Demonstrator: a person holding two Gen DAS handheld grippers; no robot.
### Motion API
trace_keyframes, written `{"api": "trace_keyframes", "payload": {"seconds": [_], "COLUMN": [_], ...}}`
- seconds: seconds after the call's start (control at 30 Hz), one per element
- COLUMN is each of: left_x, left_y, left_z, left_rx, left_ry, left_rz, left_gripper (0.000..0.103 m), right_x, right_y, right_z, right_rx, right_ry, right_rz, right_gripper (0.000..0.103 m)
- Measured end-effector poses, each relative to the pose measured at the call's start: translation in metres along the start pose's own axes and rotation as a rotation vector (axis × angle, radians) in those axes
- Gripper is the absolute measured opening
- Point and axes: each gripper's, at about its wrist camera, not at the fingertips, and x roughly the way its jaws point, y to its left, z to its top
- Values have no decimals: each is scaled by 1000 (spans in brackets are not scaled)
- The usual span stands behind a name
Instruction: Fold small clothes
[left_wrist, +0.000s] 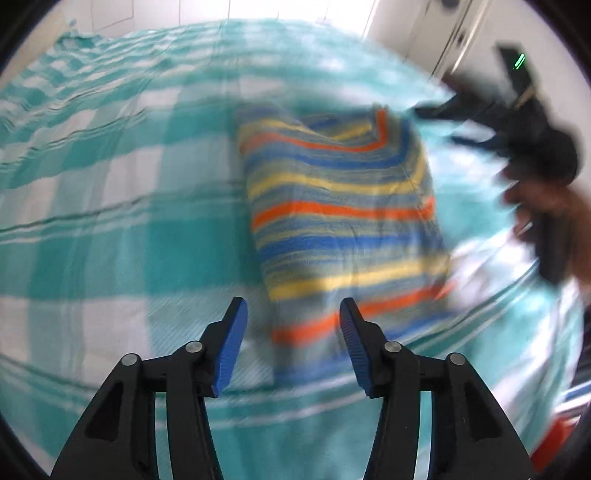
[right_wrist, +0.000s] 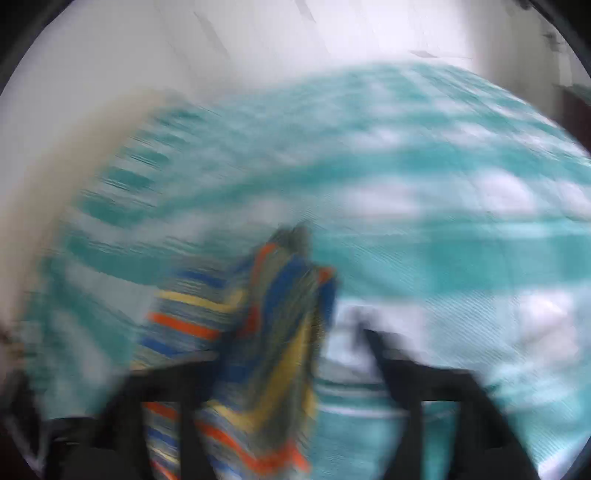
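Though both views are smeared by blur, the main things can be made out.

Garment: a striped cloth (left_wrist: 343, 221) in blue, yellow, orange and grey lies on the bed, filling the centre of the left wrist view and reaching toward 6 o'clock; its top edge looks doubled over at about 1 o'clock from its middle.

Bedspread: a teal-and-white checked cover (left_wrist: 110, 221) spreads under the cloth in all directions, wrinkled toward 10 o'clock.

Left gripper: the left gripper (left_wrist: 291, 310) sits at 6 o'clock in its own view, its blue-padded fingers (left_wrist: 231, 343) spread wide with nothing between them; the lower edge of the cloth lies just beyond the tips.

Right gripper: the right gripper (left_wrist: 436, 125) shows at 2 o'clock in the left wrist view, black and blurred, with the person's hand (left_wrist: 543, 206) behind it at 3 o'clock. Its tips are close to the cloth's upper right corner; contact cannot be told.

Right gripper fingers: in the right wrist view the cloth (right_wrist: 258, 350) rises in a bunched ridge from 6 o'clock toward the centre, across the left finger of the gripper (right_wrist: 291, 350). Whether the fingers are spread or pinching the fabric cannot be told.

Background: a pale wall (right_wrist: 184, 55) stands at 12 o'clock beyond the bed.
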Motion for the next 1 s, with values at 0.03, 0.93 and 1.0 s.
{"api": "trace_keyframes", "payload": {"seconds": [0.03,0.93,1.0], "left_x": [-5,-283,-292], "left_y": [0,-3,-3], "left_z": [-10,-209,-213], "left_rx": [23,-38,-45], "left_ry": [-10,-144,-146], "left_rz": [12,171,162], "left_gripper": [53,102,102], "right_x": [-3,-342,-357], "right_y": [-6,168,177], "right_z": [-6,-330,-333], "right_rx": [13,-121,-126], "right_ry": [-1,17,-2], "right_rz": [-23,-322,-312], "right_gripper": [95,103,103]}}
